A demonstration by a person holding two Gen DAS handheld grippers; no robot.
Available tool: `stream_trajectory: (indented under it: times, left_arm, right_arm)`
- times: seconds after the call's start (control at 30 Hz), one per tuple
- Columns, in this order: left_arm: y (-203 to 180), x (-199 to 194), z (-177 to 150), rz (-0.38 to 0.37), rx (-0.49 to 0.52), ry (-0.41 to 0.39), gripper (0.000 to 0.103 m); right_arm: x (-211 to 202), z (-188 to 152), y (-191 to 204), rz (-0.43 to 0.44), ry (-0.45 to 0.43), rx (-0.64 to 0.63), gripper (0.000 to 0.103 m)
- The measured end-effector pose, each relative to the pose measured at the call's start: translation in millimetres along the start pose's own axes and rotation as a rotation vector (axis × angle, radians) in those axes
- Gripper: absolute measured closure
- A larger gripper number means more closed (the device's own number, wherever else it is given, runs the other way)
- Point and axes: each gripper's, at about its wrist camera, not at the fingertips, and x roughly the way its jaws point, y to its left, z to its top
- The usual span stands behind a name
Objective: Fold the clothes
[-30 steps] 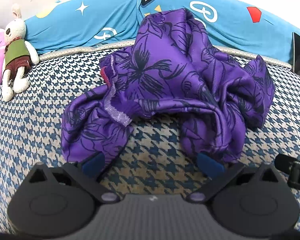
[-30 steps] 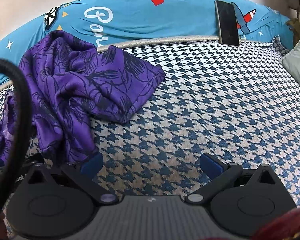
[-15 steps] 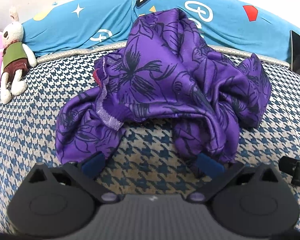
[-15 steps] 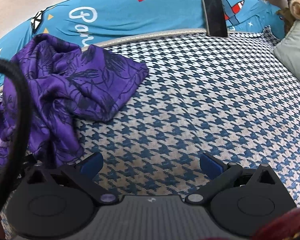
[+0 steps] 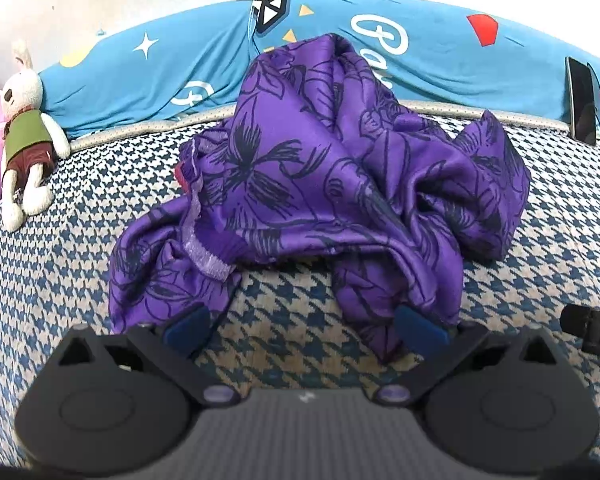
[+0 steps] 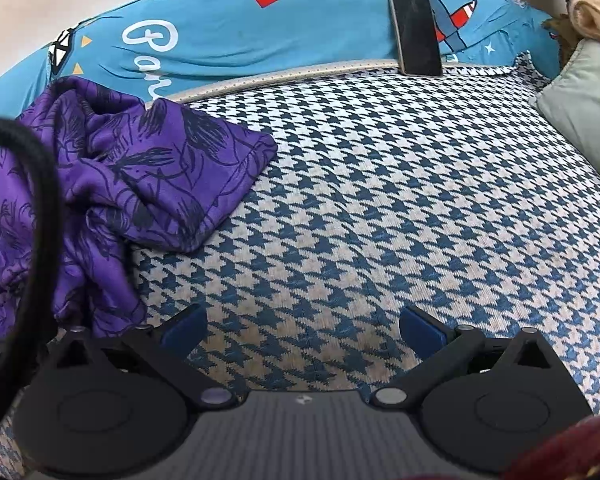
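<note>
My left claw (image 5: 302, 330) is the nearer one, and everything turns on that: the crumpled purple floral garment (image 5: 324, 184) lies straight ahead of it on the houndstooth bed cover (image 5: 60, 264), heaped up toward the blue printed bedding (image 5: 148, 76) at the back, with two loose lobes hanging down toward me. One lobe reaches my left blue pad, the other comes down to my right blue pad, and bare cover shows in the gap between them. The jaws stand wide apart and have hold of nothing. A pale elastic edge (image 5: 204, 248), probably a waistband though the bunching makes that hard to confirm, runs down the left side of the heap, so I judge the garment's long line runs roughly crosswise to my left claw.

My right claw (image 6: 302, 326) is also spread wide and empty, with only bare bed cover between its pads. From there the garment (image 6: 148, 176) lies off to the left, its nearest fold just beside my left pad; one flat corner points out to the right across the cover. A black cable (image 6: 40, 208) crosses in front of the cloth on that side.

Nothing is folded yet. I think the next move calls for each claw to pick an edge and spread the heap flat, the left on the elastic edge, the right swinging leftward first.
</note>
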Motion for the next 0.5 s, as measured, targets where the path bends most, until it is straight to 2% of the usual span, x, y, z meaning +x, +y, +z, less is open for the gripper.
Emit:
stream_trajectory:
  times: [0.2,0.4,0.5]
  left_arm:
    - [9,-3,5,0.008,-0.031,-0.022,0.0]
    - [29,-9,17,0.029,-0.088,-0.053,0.0]
    - [41,-12,24,0.038,-0.114,-0.06,0.0]
  right_arm:
    - [-10,9,-6,0.081,-0.077,0.007,0.002]
    - [-17,11,-5,0.275,-0.098,0.02,0.009]
    - [-19,7,6,0.322,-0.098,-0.027,0.01]
